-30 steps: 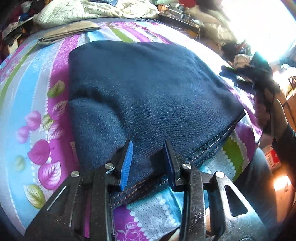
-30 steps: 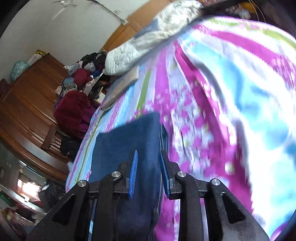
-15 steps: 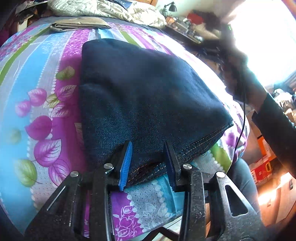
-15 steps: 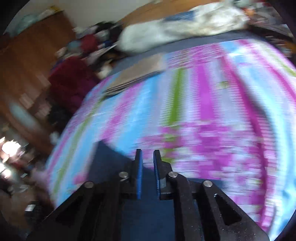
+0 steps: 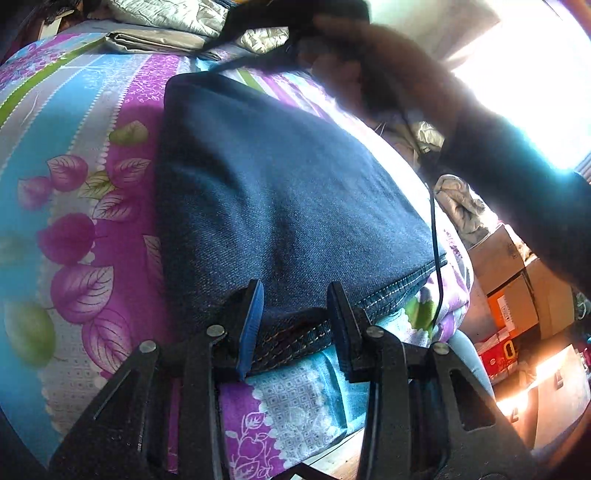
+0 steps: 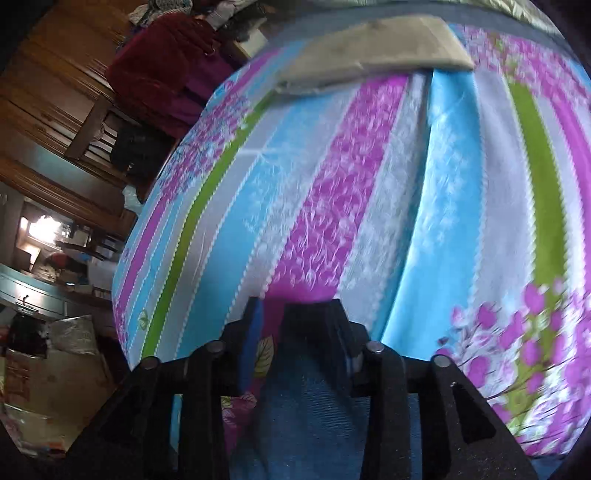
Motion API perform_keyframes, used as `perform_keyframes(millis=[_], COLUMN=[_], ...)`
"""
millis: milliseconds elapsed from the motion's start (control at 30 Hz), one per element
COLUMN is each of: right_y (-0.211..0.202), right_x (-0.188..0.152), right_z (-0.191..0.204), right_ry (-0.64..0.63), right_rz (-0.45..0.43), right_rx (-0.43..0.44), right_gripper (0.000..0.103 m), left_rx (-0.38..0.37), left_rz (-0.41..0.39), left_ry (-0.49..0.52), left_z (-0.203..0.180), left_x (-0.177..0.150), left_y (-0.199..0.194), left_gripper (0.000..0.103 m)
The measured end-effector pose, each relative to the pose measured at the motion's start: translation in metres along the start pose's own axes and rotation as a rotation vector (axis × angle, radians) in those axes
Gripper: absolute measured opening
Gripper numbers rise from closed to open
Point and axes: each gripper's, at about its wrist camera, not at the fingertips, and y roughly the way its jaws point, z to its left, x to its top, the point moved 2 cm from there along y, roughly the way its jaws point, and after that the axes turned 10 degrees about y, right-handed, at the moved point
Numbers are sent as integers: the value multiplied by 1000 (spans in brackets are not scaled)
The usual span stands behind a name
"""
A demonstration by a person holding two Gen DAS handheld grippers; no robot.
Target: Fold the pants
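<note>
- Denim pants (image 5: 280, 192) are lying folded near the bed's (image 5: 74, 110) front edge, hem just between the left tool's (image 5: 293, 314) spread fingers, which are gripping nothing
- Right tool (image 6: 293, 321) is hovering spread above the pants' far edge, empty
- Risk: a shallow pinch is likely catching one layer, dragging the stack apart
- Cardboard boxes (image 5: 517, 295) are sitting beside the bed, contents hidden

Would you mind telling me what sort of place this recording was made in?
Most likely a lived-in bedroom: the folded pants lie on a bed with a striped floral bedsheet, a quilt is bunched at its far end, and a wooden cabinet stands alongside.
</note>
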Motion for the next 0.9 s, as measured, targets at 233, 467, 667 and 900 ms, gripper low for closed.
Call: perform_keyframes(millis=[233, 467, 667, 900], right_y=[9, 67, 69, 64], right_x=[-2, -27, -24, -16], right_z=[-13, 27, 18, -7], right_ry=[-53, -195, -177, -88], right_rz=[141, 294, 225, 212], right_rx=[-198, -273, -236, -9], right_gripper=[43, 47, 5, 4], left_rx=[-29, -24, -11, 1], left_rz=[-28, -29, -39, -40], left_ry=[-20, -17, -2, 25], left_z=[5, 6, 2, -4], left_x=[-2, -4, -5, -5], left_y=[0, 0, 3, 6], left_gripper=[37, 37, 42, 49])
